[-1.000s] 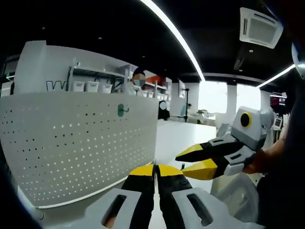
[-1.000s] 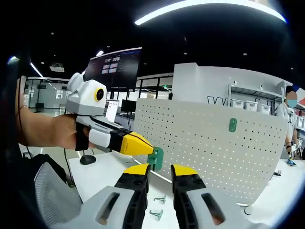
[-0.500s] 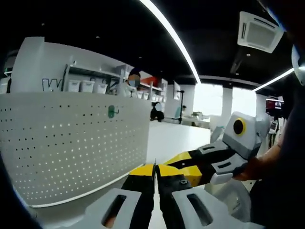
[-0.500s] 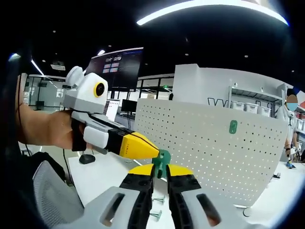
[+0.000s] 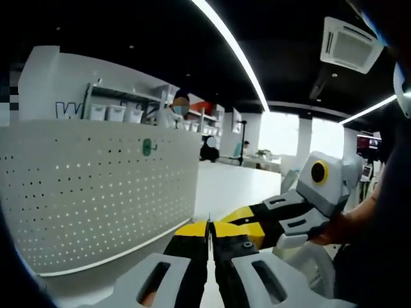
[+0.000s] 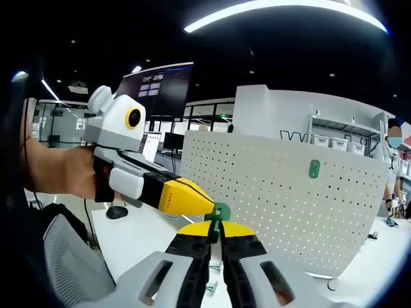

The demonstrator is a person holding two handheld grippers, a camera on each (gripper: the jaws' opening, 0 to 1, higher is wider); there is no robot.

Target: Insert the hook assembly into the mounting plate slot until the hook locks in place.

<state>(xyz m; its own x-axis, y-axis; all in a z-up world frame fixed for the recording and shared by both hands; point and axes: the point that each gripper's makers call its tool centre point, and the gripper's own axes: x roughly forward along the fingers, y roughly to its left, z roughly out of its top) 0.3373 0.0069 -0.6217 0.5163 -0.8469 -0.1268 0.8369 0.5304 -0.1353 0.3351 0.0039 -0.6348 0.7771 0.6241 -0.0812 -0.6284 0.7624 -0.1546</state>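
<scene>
Since a second ago the right tool (image 6: 214,226) has narrowed its jaws from a clear gap to a pinch on the green hook assembly (image 6: 218,214), which sticks up just above the yellow tips. In the right gripper view most of the green part is hidden between the jaws and behind the tip of the left tool (image 6: 192,197), so its shape is hard to make out, and I cannot tell whether the left tool touches it. The left tool comes in from the left, held by a hand (image 6: 61,173), its tip just beside the hook assembly.

In the left gripper view the left tool (image 5: 210,226) has its yellow tips pressed together with no gap; whatever lies between them is not visible. The right tool (image 5: 247,218) enters from the right, with its jaws partly hidden behind the left tool's own tips, so the hook assembly cannot be made out there.

Beyond the hook assembly stands the white perforated mounting plate (image 6: 276,199), upright on the white worktop (image 6: 138,234). A second green hook (image 6: 313,169) already hangs high on the mounting plate; the left gripper view shows it too (image 5: 148,147), small and blurred. A dark mouse-like object (image 6: 117,213) lies on the worktop, left of the hook assembly.
</scene>
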